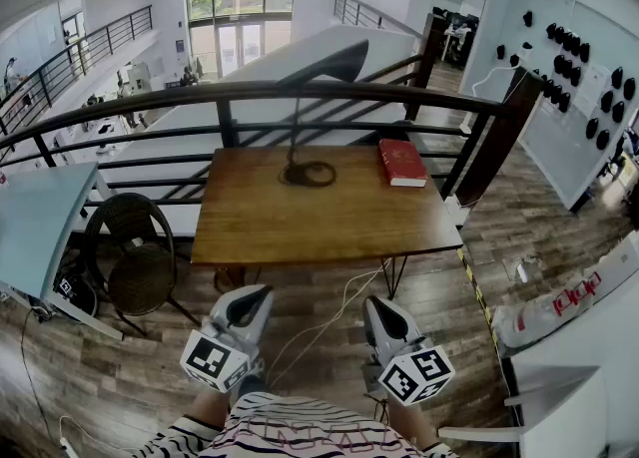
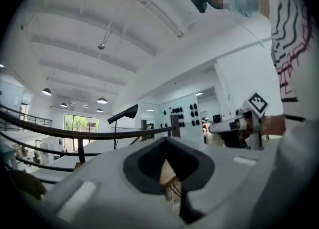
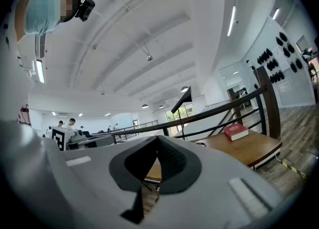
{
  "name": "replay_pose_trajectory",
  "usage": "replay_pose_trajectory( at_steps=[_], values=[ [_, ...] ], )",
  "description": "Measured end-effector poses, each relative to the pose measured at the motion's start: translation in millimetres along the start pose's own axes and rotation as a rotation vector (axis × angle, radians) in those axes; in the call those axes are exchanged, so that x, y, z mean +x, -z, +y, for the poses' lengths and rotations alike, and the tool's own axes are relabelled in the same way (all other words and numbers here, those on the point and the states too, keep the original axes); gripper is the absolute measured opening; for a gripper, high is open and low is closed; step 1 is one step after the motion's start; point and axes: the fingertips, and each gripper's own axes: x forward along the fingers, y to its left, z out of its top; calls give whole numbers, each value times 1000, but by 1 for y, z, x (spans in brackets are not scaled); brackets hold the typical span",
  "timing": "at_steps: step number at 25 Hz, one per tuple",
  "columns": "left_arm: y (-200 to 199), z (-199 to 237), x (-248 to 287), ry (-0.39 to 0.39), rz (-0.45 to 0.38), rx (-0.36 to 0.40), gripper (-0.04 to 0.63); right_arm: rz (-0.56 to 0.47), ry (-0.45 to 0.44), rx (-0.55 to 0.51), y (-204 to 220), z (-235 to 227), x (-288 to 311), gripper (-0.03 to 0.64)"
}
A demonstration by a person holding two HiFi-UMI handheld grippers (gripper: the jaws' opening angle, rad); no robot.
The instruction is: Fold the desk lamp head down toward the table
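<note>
Left gripper (image 1: 255, 294) and right gripper (image 1: 379, 304) are hanging clenched, empty, short of the surface (image 1: 300, 222) (approach pending); the desk lamp (image 1: 342, 60) is standing unfolded.

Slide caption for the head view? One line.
Left gripper and right gripper, jaws shut and empty, held short of the wooden table; desk lamp stands head raised, red book beside it.

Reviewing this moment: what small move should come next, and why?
Probably bring the right gripper forward and up toward the black desk lamp's head: it and the left gripper sit shut and empty, short of the brown wooden table, while the head stands high above it.
</note>
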Motion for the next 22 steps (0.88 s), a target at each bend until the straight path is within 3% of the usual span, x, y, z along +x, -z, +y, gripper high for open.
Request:
replay_pose_trajectory(
  at_steps=[7,9,10,15,22],
  values=[
    [9,20,5,-10,-10,-43,15,-8,22,15,1,-7,20,24],
    [13,34,16,11,-9,-50,117,-12,28,18,0,-11,38,78],
    [15,42,22,23,-7,-52,132,-15,35,17,0,-12,49,78],
    [24,100,43,67,14,-65,169,-8,63,7,-3,-11,112,170],
    [33,194,71,112,17,-85,199,-5,107,18,-3,-10,204,179]
  ],
)
